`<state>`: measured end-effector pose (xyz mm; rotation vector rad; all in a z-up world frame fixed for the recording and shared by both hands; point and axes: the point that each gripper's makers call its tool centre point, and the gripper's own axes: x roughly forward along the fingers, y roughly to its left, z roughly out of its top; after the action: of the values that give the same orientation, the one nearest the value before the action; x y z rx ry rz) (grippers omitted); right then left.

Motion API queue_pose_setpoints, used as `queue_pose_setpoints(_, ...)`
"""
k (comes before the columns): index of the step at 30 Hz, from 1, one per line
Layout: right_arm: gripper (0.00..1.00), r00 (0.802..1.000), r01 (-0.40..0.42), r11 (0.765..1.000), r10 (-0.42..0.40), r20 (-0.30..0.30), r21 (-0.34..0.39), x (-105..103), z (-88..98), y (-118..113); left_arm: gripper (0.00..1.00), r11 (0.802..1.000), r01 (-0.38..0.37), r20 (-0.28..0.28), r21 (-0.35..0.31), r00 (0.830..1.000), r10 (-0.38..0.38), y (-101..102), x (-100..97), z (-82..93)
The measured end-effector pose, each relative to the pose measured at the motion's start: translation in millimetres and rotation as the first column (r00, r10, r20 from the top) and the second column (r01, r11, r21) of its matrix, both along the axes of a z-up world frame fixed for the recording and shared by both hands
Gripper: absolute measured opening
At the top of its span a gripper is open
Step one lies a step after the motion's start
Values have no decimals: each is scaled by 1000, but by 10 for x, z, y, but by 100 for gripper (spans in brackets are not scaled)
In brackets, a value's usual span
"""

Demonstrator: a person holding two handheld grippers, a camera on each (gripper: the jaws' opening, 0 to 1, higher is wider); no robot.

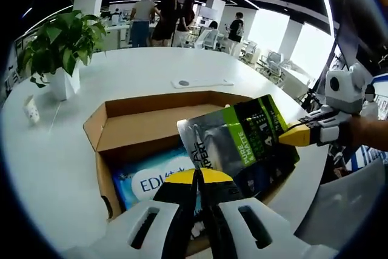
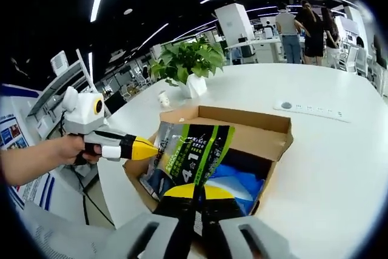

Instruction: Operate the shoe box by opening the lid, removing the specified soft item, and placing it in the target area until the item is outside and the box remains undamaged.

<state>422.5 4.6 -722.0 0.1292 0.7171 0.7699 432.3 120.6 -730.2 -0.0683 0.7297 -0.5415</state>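
Extraction step in hand, judging by the open lid and the raised item. Holding the green-and-black pouch [image 1: 242, 144] above the cardboard box [image 1: 151, 119], its lower part hanging over the box opening, not yet outside. Clamping the left gripper [image 1: 197, 177] narrow on one edge of the pouch, jaws nearly meeting on the film. Clamping the right gripper [image 2: 197, 191] narrow on another edge in the same way, with each tool's yellow tip touching the pouch in the other tool's view. Leaving a blue-and-white pack [image 1: 145, 183] lying in the bottom of the box, just beneath the pouch. Resting the box on the white table [image 1: 54, 168] near its edge, flaps standing open and walls looking undamaged. Planning the next move: raising the pouch straight up until clear of the flaps, then carrying it sideways to bare table surface and releasing both tools there. Avoiding any drag against the flaps, to keep the cardboard from tearing. Not identifying a marked target area in either view. Counting: two grippers, one pouch, one box, one pack inside it, one potted plant [image 1: 57, 47], one small cup [image 1: 31, 110], one white power strip [image 1: 203, 82], and at least four people standing well beyond the table in the left gripper view.
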Motion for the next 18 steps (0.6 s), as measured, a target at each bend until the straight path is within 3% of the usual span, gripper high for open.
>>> queue_pose_setpoints(18,0,998,58,998,-58,2,12,4,120,-404,0,999,41,5,-3,999,-41,-406,53,104)
